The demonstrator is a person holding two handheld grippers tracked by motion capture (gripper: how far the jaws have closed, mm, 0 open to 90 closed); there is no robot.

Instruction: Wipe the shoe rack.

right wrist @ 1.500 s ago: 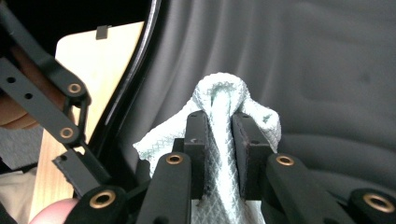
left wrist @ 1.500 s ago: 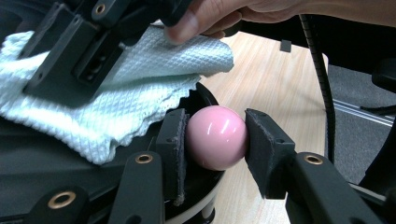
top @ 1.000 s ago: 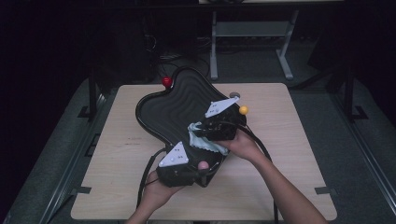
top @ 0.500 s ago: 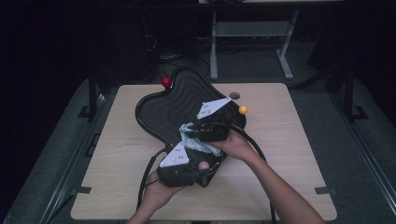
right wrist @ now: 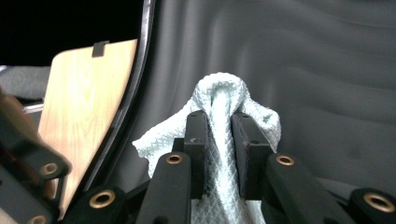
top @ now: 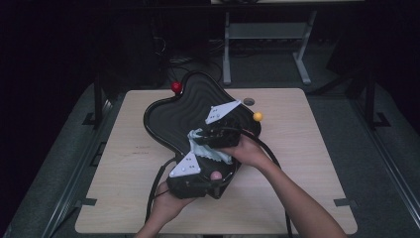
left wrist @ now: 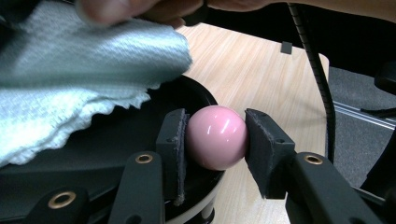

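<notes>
We see a black wavy tray (top: 173, 111) lying aslant on the light wooden table (top: 297, 148), reaching from about 11 o'clock near the far edge down to about 6 o'clock close to the person. In the high view our left gripper (top: 195, 181) sits at the tray's near end, at roughly 6 o'clock on the table, with the left hand (top: 166, 206) behind it. In the left gripper view its two black jaws stand partly apart and press from either side on a pink ball (left wrist: 217, 136), which rests at the tray's rim; the ball also shows in the high view (top: 216, 175), just at the gripper's tip. The right gripper (top: 215, 136) lies over the middle of the tray, at about 1 o'clock from the left one and just beside it, with the right hand (top: 250, 151) wrapped round its body. In the right gripper view its jaws are drawn close together and pinch a fold of pale mint cloth (right wrist: 224, 121), which bulges up above the pads and hangs below them against the ribbed tray floor (right wrist: 327, 70). In the high view the cloth (top: 203, 144) spreads between the two grippers, and in the left gripper view it hangs above and to the left of the ball without touching it. A red ball (top: 176, 87) sits at the tray's far rim at about 11 o'clock, and a yellow ball (top: 257, 116) at its right rim at about 2 o'clock.
</notes>
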